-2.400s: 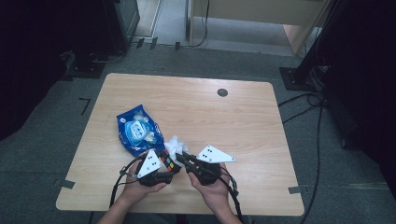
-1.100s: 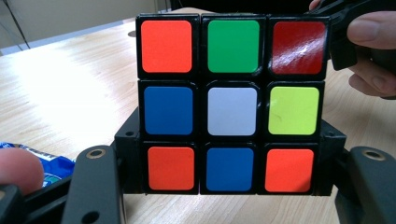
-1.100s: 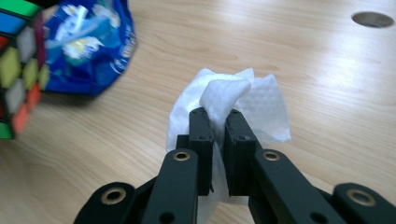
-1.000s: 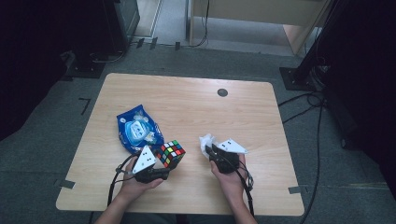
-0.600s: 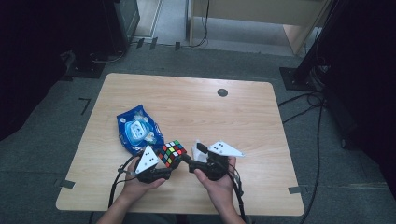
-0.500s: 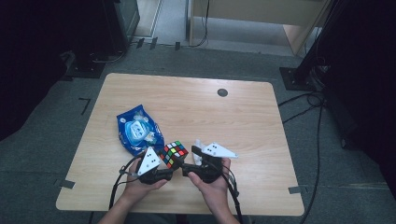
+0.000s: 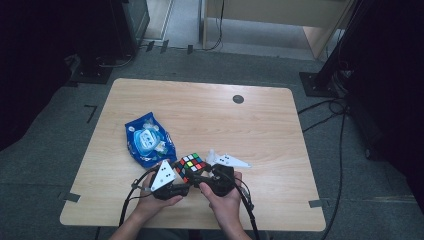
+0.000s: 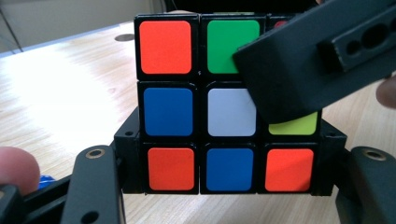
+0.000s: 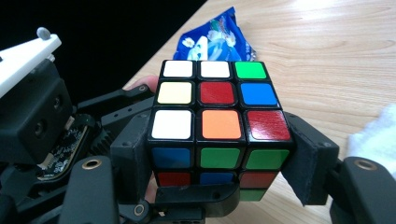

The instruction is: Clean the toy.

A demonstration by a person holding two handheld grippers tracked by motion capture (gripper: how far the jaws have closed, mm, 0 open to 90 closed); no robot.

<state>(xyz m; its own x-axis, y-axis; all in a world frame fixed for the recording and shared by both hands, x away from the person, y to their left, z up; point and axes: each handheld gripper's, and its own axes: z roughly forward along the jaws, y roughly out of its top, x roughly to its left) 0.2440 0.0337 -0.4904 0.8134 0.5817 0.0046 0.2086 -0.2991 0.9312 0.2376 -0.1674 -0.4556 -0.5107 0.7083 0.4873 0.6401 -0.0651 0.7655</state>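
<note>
Cube (image 7: 191, 164): held just above the desk (image 7: 260, 130) near its front edge, between both grippers.
Left gripper (image 7: 179, 189): fingers (image 8: 128, 158) clamped on the cube's bottom layer, from the left.
Right gripper (image 7: 204, 181): fingers (image 9: 306, 158) closed on the cube's upper layer, from the right.
Key relation: both hands equally near; layers stacked, apparently set for a twist; no long axis.
Blue bag (image 7: 148, 141): flat on desk, just left of the cube, sealed, contents unclear.
White tissue (image 9: 376, 133): beside the right gripper.

We work over a pale wooden table (image 7: 260, 125) bearing a blue packet (image 7: 149, 140) near its left front and a round dark grommet (image 7: 238, 99) farther back.
</note>
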